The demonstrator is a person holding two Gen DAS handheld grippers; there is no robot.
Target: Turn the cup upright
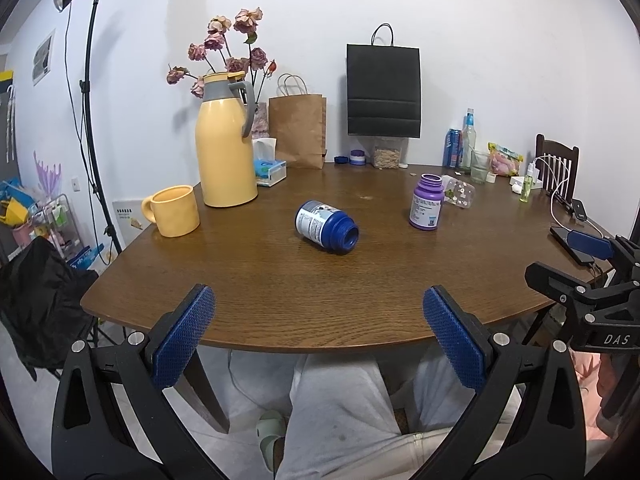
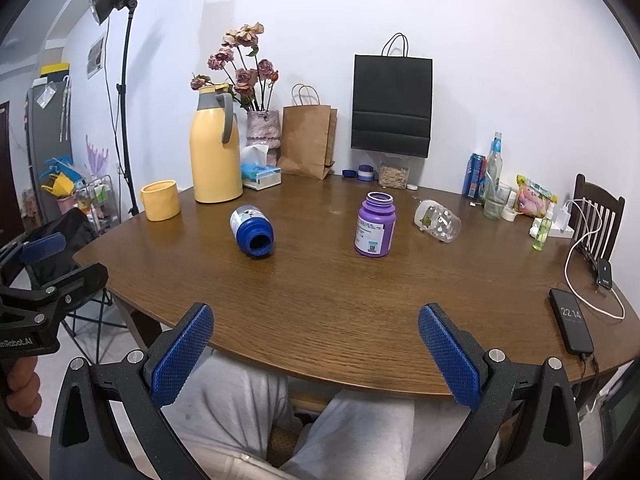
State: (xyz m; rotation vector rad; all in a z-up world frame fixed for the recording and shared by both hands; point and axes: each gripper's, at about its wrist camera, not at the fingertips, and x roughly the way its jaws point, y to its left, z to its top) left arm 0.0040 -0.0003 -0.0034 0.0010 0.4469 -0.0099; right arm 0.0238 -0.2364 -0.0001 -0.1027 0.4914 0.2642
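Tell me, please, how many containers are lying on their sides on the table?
2. The blue bottle lies mid-table, open mouth facing the near edge. The clear jar lies farther right, beyond the upright purple bottle. Others could be hidden in the back-right clutter.

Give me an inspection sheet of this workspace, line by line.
Surface: wooden table, bare at the near edge.
Job's things: blue bottle on its side, mouth open; clear jar also on its side; purple bottle and yellow mug upright.
Clutter: yellow thermos, tissue box, brown bag, black bag, drinks at the back right.
Grippers: left gripper and right gripper both open, empty, short of the table.
Cables: white cable beside the phone.
Surroundings: light stand, chair.
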